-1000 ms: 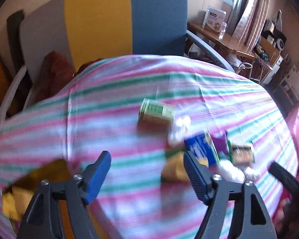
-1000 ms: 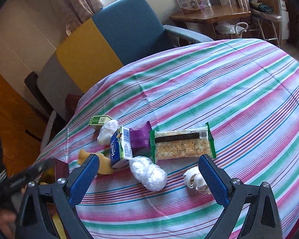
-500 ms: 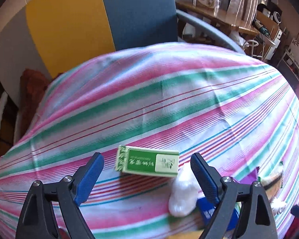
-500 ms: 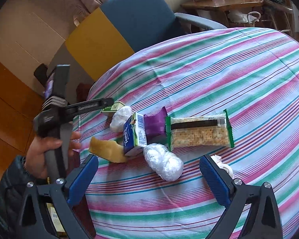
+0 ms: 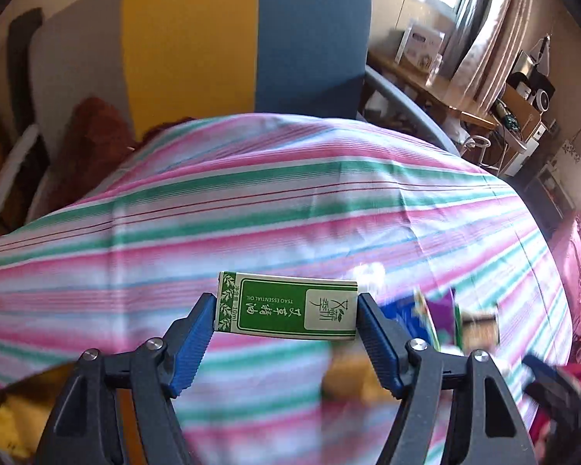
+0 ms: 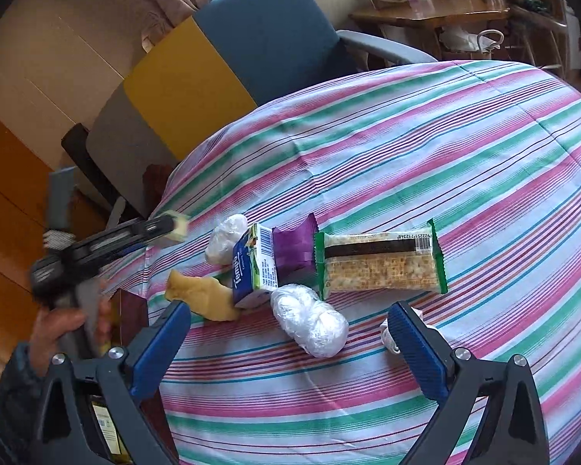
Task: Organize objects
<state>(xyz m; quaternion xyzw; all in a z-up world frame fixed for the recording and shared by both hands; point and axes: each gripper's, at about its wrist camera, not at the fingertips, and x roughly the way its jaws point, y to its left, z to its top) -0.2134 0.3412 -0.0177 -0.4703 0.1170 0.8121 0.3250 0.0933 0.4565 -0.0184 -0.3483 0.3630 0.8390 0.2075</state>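
Box (image 5: 288,307) clamped end to end in our left fingers (image 5: 191,343), lifted above the striped worktop (image 5: 290,201).
Our left gripper (image 5: 286,339) has just been closing, and its pads now press both short ends of the green box. To its right our right gripper (image 6: 290,348) hangs with fingers (image 6: 160,348) wide apart and nothing between them, above a foil ball (image 6: 310,323). Beyond lie a yellow wedge (image 6: 199,296), carton (image 6: 253,265), purple pack (image 6: 294,248) and crackers (image 6: 379,263).
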